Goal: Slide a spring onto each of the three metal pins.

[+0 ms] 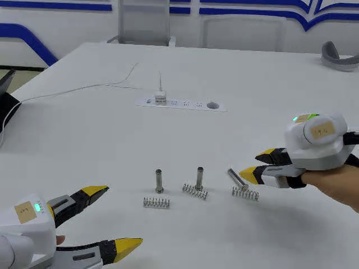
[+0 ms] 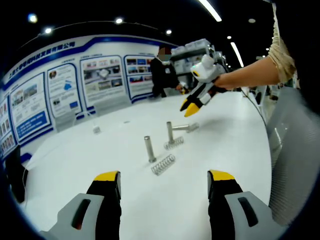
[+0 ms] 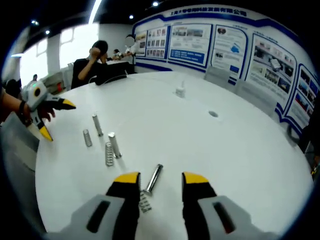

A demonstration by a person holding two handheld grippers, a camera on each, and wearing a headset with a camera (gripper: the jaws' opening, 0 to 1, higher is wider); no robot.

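The left gripper point(image 1: 120, 216) hangs over the near left part of the white table point(image 1: 84, 129), its yellow-tipped jaws spread wide and holding nothing; its own view point(image 2: 163, 176) shows bare tabletop between them.

The table is broad and mostly bare. A dark object point(image 1: 7, 106) juts in at its left edge, and a thin cable point(image 1: 84, 88) runs from there to a plug in the power strip point(image 1: 182, 104) set into the middle. Behind stand a grey chair point(image 1: 143, 22) and a white wall with blue stripes; a grey curved object point(image 1: 338, 56) lies at the far right. There is open surface on every side of the parts.

The left pin point(image 1: 159, 181) stands upright with the left spring point(image 1: 156, 203) lying just in front of it. The middle pin point(image 1: 199, 178) is upright too, the middle spring point(image 1: 194, 191) at its foot. The right pin point(image 1: 237, 179) lies on its side, the right spring point(image 1: 245, 194) just beside it. No spring is on a pin.

The right gripper point(image 1: 251, 164) hovers just right of the fallen pin, jaws apart and empty; in its own view point(image 3: 160, 177) that pin lies ahead between them.
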